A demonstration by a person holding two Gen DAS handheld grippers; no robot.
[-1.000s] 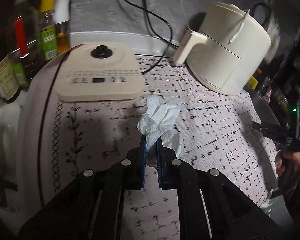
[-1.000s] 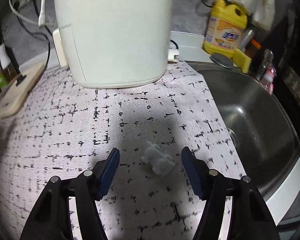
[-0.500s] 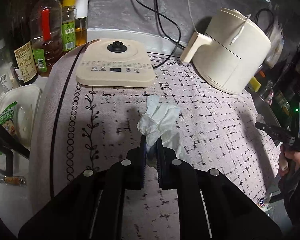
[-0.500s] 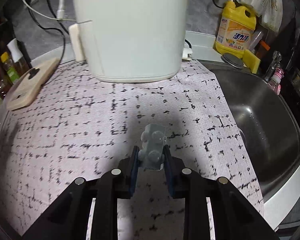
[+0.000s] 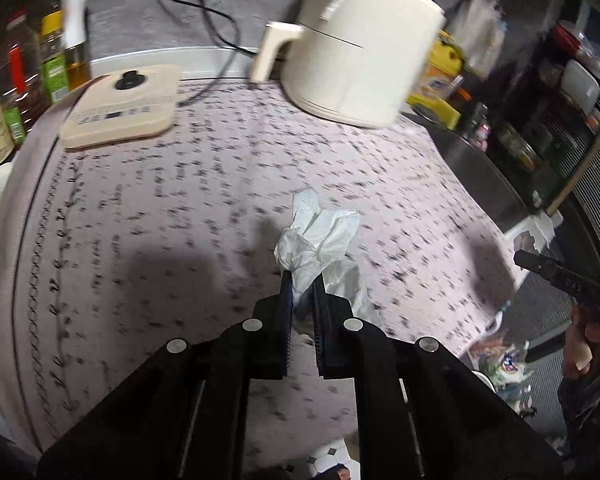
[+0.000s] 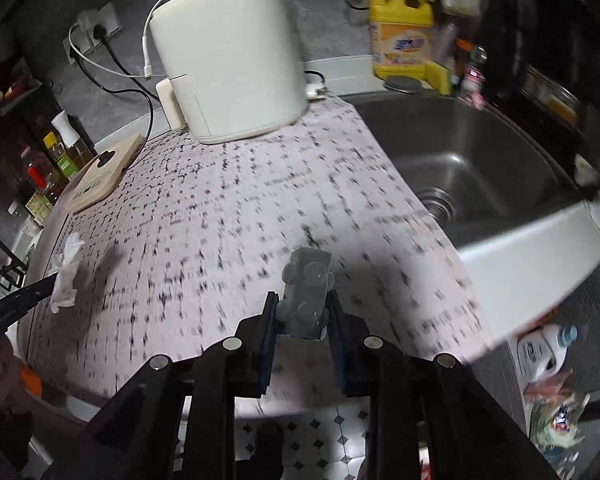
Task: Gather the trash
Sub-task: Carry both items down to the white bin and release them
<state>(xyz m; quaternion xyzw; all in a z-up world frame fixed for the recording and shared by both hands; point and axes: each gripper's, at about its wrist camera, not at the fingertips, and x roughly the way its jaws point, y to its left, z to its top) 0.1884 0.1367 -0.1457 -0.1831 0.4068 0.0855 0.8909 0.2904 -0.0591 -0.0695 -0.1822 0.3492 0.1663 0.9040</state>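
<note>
Both grippers are loaded: the left gripper [image 5: 302, 294] is clamped tight on a crumpled white tissue [image 5: 318, 240], held up above the patterned counter mat [image 5: 148, 216]. Over on the other side, the right gripper [image 6: 302, 312] pinches a small grey block [image 6: 306, 294] between its pads, near the mat's front edge, the steel sink [image 6: 480, 160] off to its right.
</note>
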